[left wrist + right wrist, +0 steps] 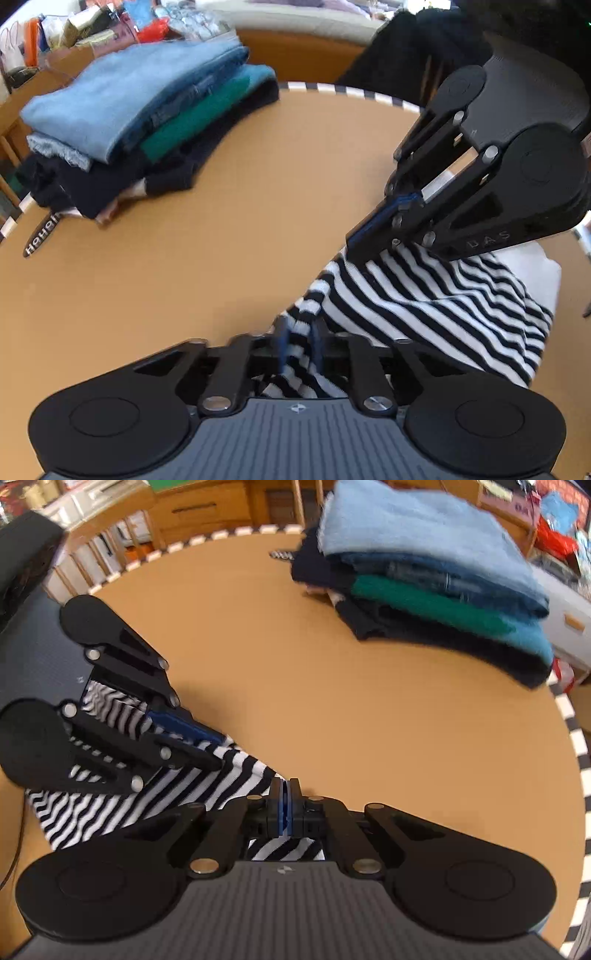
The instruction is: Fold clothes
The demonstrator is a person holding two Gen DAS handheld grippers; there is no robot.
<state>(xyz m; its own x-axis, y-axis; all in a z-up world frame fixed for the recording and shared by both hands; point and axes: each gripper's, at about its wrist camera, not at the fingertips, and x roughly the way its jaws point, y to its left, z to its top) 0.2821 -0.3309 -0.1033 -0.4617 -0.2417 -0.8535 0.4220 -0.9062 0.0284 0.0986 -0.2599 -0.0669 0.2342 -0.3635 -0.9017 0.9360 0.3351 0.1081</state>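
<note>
A black-and-white striped shirt (pixel 424 306) lies bunched on the round tan table (pixel 184 258), at its near right in the left wrist view. My left gripper (pixel 300 347) stands partly open over a narrow striped edge, with the cloth between its blue pads. My right gripper (pixel 351 245) comes in from the upper right, shut on the shirt's upper edge. In the right wrist view the right gripper (pixel 284 801) has its pads together at the striped shirt's (pixel 207 790) corner. The left gripper (pixel 221 753) sits to its left on the stripes.
A stack of folded clothes (pixel 147 110), light blue on top, stands at the table's far side, and shows as the stack (pixel 424 579) in the right wrist view. A white cloth (pixel 532 266) lies under the shirt. A checkered rim (pixel 576 738) edges the table. Wooden furniture (pixel 199 509) stands behind.
</note>
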